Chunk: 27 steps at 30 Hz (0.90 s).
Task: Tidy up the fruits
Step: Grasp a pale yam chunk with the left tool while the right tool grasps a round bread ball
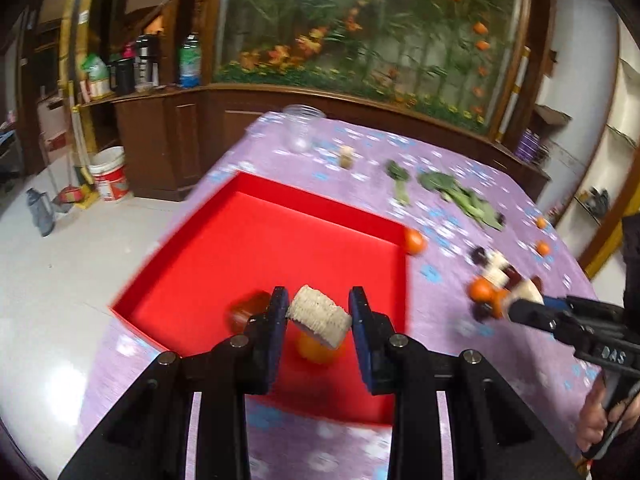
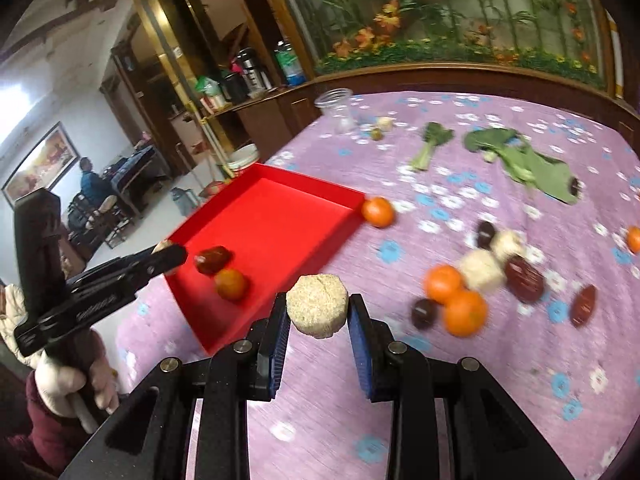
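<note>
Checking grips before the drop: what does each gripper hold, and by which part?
Left gripper: a pale corn piece, pinched across its cut ends. Right gripper: another corn piece, pinched by its round sides.

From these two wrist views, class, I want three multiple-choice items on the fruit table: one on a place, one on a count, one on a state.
1. Where does the lone tangerine lie?
A. on the cloth, at the red tray's far corner
B. inside the plastic cup
C. on the green leaves

2. How many things lie in the red tray?
A. none
B. two
C. five

3. What does the right gripper do?
A. stands open and empty
B. grips a pale corn piece
C. grips a red date

Key: 1 A, it lies just outside the tray's wall; 2 B, a red date and an orange fruit lie there; 3 B, the corn piece sits between its pads.
</note>
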### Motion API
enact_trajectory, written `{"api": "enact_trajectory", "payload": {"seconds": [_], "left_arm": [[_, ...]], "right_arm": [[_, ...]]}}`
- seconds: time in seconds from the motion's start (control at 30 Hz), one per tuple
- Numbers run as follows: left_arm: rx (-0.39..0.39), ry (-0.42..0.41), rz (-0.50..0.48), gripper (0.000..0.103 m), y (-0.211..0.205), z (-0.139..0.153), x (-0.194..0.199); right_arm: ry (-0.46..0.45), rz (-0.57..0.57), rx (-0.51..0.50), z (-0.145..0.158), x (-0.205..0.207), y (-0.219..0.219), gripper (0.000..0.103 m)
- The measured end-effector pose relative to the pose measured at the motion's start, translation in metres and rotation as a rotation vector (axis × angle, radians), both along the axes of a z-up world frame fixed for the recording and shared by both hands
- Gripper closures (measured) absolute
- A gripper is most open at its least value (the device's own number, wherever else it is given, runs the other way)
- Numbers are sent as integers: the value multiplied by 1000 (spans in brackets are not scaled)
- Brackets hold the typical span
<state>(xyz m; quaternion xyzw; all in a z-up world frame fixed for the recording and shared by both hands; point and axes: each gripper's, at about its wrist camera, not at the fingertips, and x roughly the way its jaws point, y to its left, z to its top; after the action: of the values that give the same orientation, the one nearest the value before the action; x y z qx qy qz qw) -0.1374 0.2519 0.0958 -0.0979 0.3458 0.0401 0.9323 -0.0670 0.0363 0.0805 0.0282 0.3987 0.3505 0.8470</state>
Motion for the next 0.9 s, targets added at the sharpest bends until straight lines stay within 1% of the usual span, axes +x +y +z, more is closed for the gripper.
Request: {"api": "enact_trajectory", "payload": {"seconds": [0.13, 0.3, 0.4, 0.53, 0.7, 0.77, 0.8, 0.83, 0.9], "left_arm": [[6, 11, 51, 73, 29, -4, 16], [-8, 60, 84, 73, 54, -22, 38], [-12, 84, 94, 73, 61, -33, 45], [-28, 103, 108, 73, 71, -42, 52], [-79, 121, 119, 73, 82, -51, 57], [-115, 121, 121, 66, 87, -51, 57], [-142, 116, 121, 57, 91, -51, 56], [-170, 107, 125, 51, 94, -50, 54], [-207, 91, 135, 48, 99, -45, 51]], "right_arm": [[39, 44, -3, -7, 13, 37, 71], [91, 81, -29, -21, 31, 79, 71], [104, 97, -56, -31, 38, 98, 71], [120, 103, -85, -42, 49, 113, 71], [133, 104, -104, -54, 57, 123, 71], [129, 99, -110, -56, 58, 125, 70], [125, 93, -111, -56, 58, 125, 70], [125, 91, -110, -54, 58, 126, 70], [131, 93, -101, -54, 59, 127, 68]]}}
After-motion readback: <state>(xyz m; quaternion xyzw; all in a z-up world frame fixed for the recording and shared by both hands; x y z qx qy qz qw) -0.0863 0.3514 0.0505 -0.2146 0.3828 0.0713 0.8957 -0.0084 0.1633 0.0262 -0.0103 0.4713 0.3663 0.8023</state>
